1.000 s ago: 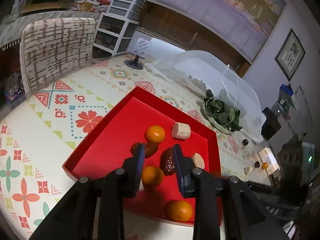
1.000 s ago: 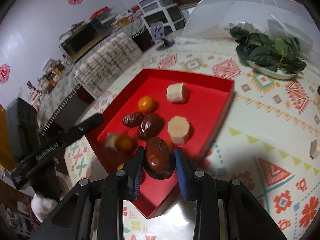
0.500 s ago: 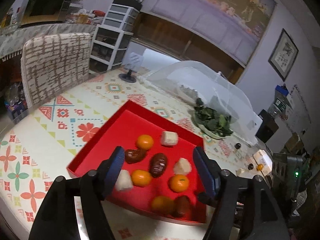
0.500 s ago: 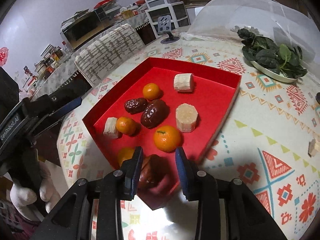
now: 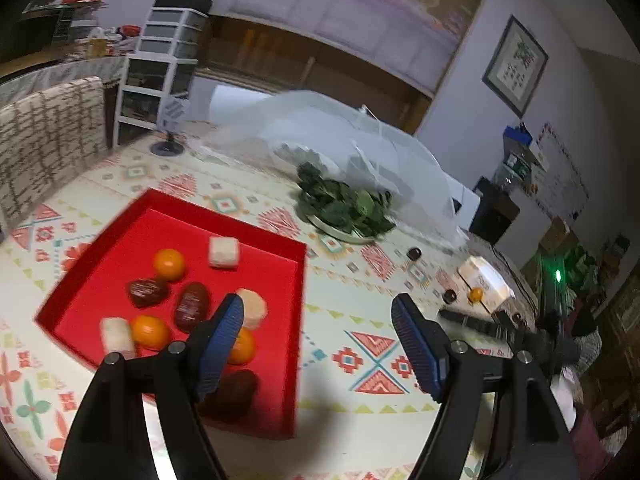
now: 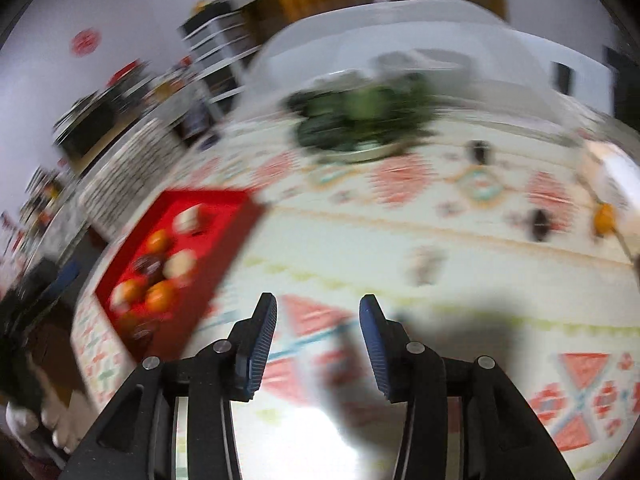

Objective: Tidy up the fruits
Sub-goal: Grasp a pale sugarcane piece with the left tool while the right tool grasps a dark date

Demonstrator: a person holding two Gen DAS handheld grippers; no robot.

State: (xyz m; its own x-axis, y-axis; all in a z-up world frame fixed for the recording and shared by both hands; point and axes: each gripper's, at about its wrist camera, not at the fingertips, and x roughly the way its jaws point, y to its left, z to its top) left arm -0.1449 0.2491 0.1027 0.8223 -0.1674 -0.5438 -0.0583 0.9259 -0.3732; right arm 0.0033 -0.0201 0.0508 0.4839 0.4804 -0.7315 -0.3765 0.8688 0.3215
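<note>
A red tray (image 5: 120,224) on the patterned table holds several tangerines (image 5: 169,265), brown dates (image 5: 191,306) and pale banana pieces (image 5: 224,252). My left gripper (image 5: 318,332) is open and empty, hovering at the tray's right edge. In the blurred right wrist view the tray (image 6: 224,216) lies to the left. My right gripper (image 6: 318,324) is open and empty over bare tablecloth. Loose dates (image 5: 414,254) and a tangerine (image 5: 475,294) lie on the table to the right, also blurred in the right wrist view (image 6: 604,218).
A plate of green leaves (image 5: 344,210) sits beyond the tray by a white mesh food cover (image 5: 340,136). A small white box (image 5: 486,278) lies at the right. A chair (image 5: 44,136) stands at the table's left side.
My right gripper let go of the date in the tray, opened and swung right over the tablecloth. My left gripper opened wide and shifted right, off the tray's fruit.
</note>
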